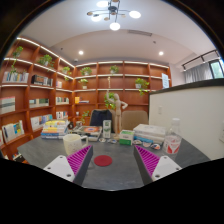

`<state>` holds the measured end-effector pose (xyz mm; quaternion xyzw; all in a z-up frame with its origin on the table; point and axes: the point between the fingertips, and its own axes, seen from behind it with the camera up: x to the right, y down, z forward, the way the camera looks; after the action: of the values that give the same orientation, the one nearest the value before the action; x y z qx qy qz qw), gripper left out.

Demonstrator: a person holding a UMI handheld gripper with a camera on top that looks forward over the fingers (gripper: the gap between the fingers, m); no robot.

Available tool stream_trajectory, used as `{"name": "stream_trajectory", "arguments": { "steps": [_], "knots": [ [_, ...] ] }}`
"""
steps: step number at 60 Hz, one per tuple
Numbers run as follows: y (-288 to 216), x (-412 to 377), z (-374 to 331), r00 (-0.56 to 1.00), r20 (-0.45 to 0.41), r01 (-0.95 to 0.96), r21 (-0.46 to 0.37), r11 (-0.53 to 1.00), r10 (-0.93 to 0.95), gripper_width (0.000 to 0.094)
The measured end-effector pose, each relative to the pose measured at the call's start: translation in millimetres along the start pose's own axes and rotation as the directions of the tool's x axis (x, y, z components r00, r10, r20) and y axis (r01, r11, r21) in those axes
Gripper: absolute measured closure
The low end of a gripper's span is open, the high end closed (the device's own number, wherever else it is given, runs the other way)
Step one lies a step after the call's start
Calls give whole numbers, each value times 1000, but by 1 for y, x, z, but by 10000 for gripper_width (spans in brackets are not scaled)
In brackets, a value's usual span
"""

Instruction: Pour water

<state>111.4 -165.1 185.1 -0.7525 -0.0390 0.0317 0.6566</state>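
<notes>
So the gripper [104, 163] is just hanging above the table [110, 175] with its fingers spread wide apart and nothing between them. You can see both pink pads [62, 165], one at about 8 o'clock and one at 4 o'clock.

Right ahead of the fingers, dead center, there's a red coaster [104, 159] lying flat on the table. My guess is it marks where a cup is meant to sit for the pour, but there's nothing on it right now.

For the water itself, my best candidate is the clear bottle [173, 141] with a reddish label, standing upright past the right finger at roughly 3 o'clock. Can't tell if it's full or capped. There's also a white cup [73, 142] out past the left finger at around 10 o'clock, plus some boxes [148, 133] beside the bottle and shelves [35, 95] along the back.

I'd say pouring hasn't started, since nothing's grabbed yet. The wide fingers make sense if the bottle's next.
</notes>
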Motion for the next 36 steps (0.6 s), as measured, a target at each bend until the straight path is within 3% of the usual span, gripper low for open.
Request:
{"name": "stream_trajectory", "arguments": {
  "steps": [3, 11, 16, 36],
  "knots": [
    [38, 38, 8, 999, -35, 0, 12, 1000, 0, 69],
    [67, 135, 4, 984, -176, 1, 11, 1000, 1, 65],
    [78, 176, 13, 975, -222, -3, -4, 1000, 2, 77],
    [69, 237, 87, 982, -190, -22, 3, 1000, 22, 78]
  ]
}}
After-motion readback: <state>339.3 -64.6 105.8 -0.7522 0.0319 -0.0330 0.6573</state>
